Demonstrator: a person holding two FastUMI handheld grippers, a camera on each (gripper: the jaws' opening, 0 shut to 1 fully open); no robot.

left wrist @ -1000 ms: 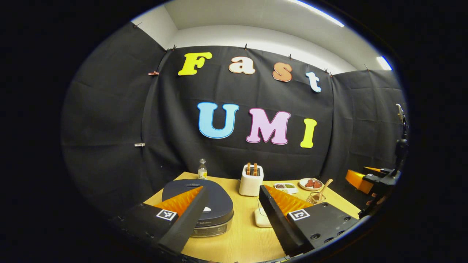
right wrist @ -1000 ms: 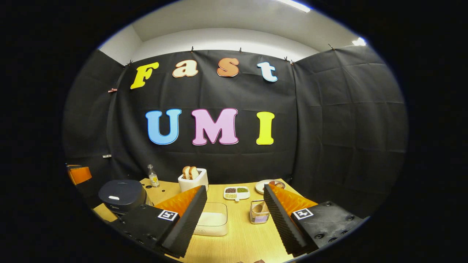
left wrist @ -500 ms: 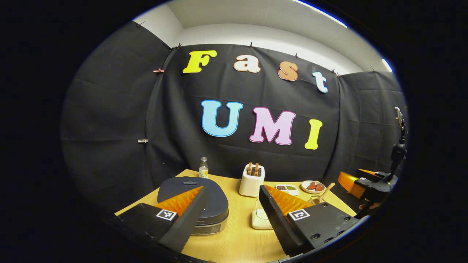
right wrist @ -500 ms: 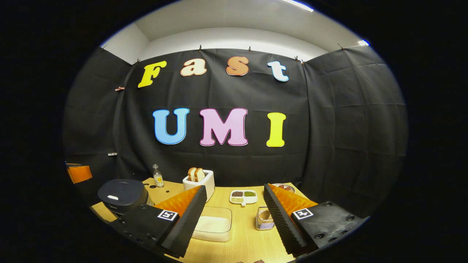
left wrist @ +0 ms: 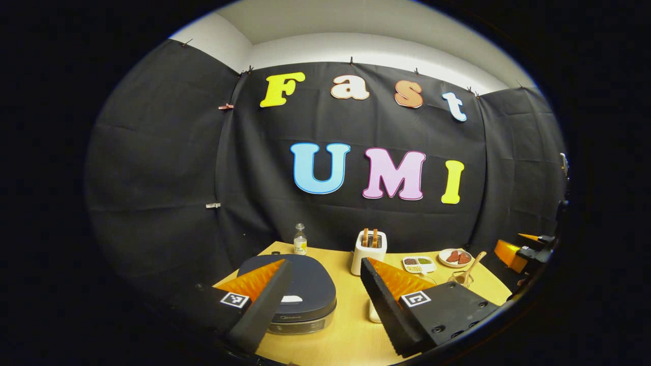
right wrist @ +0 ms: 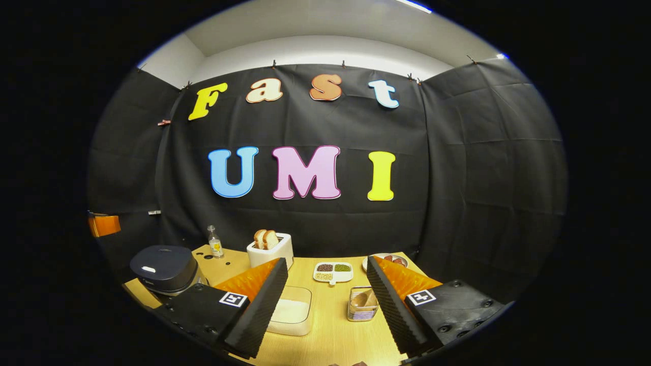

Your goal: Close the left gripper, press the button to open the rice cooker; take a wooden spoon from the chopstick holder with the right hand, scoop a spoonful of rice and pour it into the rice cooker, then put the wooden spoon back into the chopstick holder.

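**A:** Where does the work stand at the desk [left wrist: 351, 335]?

**B:** The rice cooker [left wrist: 297, 290] sits lid down near the desk's left edge. The left hand-held gripper [left wrist: 325, 300] hovers above it, fingers spread wide. The step in hand, likely, is bringing them together first, then pressing the pale button [left wrist: 292, 299] at the lid's front squarely from above.

**A:** And the right side?

**B:** The right hand-held gripper [right wrist: 328, 300] hangs level over the front edge, fingers apart and empty. The wooden spoon [right wrist: 362, 299] rests in the chopstick holder [right wrist: 362, 306]; the rice box [right wrist: 291, 315] is beside it.
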